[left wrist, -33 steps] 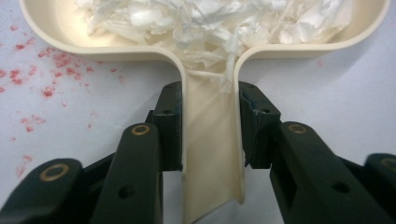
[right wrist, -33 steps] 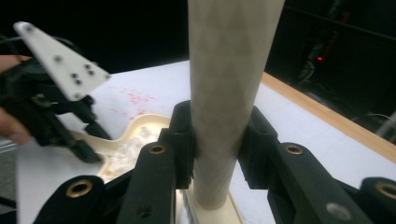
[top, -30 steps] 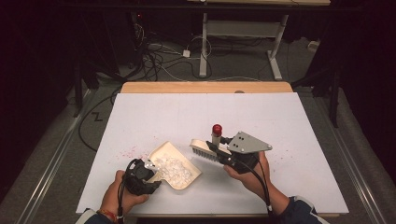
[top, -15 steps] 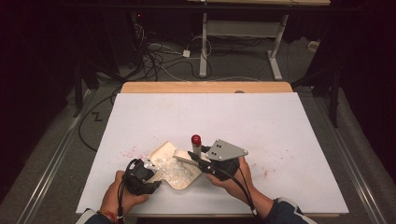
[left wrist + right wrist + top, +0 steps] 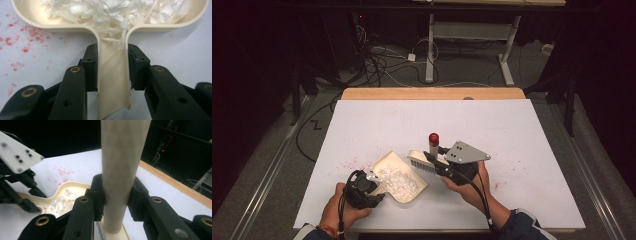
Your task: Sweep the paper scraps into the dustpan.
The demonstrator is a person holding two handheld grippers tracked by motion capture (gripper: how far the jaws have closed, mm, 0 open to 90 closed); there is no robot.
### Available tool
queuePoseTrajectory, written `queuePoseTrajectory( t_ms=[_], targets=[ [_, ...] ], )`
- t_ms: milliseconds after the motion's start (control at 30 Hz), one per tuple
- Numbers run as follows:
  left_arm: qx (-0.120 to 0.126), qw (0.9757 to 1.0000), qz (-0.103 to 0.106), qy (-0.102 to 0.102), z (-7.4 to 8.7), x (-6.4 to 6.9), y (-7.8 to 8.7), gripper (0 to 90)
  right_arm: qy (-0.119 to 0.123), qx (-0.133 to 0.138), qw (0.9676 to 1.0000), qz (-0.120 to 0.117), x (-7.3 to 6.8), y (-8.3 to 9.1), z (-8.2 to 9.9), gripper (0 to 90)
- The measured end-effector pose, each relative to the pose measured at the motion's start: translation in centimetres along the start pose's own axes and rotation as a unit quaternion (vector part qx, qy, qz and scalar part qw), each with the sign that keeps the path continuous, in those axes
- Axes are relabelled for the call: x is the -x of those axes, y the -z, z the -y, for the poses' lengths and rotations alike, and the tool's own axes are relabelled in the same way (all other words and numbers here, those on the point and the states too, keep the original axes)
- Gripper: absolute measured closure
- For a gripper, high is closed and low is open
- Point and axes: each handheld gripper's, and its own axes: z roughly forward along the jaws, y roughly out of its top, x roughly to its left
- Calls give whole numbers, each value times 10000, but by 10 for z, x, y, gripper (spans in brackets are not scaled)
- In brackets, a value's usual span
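Observation:
A cream dustpan (image 5: 388,165) lies on the white table near its front edge, holding a heap of white paper shreds (image 5: 401,181). My left gripper (image 5: 373,182) is shut on the pan's handle (image 5: 113,80); both pads press its sides, and shreds (image 5: 112,12) pile up in the tray just beyond. My right gripper (image 5: 438,164) is shut on the pale round handle (image 5: 122,165) of a brush. That brush stands upright with its red-capped end (image 5: 433,138) on top and its bristle head (image 5: 421,161) down at the pan's right rim.
Red specks (image 5: 354,162) dot the white table top (image 5: 512,130) left of the pan, and more (image 5: 499,185) lie right of my right hand. A wooden strip (image 5: 432,93) runs along the table's far edge. Cables and desk legs (image 5: 430,45) lie on the dark floor beyond.
The brush swept left over the pan's mouth half a second ago and has drawn back right to the pan's rim. The left gripper and the dustpan have stayed put.

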Motion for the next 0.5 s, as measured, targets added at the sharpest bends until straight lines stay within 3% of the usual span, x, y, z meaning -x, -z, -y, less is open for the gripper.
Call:
queuePoseTrajectory(
  t_ms=[133,167,267,433,500],
  targets=[
    [14,10000,-4,21,0,0,0,634,46,-131,9999,-90,-3,-6,4,703],
    [24,10000,-11,14,0,0,0,634,64,-138,9996,-248,-6,-6,4,704],
    [45,10000,11,36,0,-1,0,634,132,-137,9996,-215,-7,-4,2,704],
    [73,9999,-9,71,-1,-2,-1,634,69,-46,9998,-170,5,10,-1,704],
    [73,9999,-11,80,-1,-2,-1,634,-47,-8,9999,-135,17,21,-2,704]
  ],
)
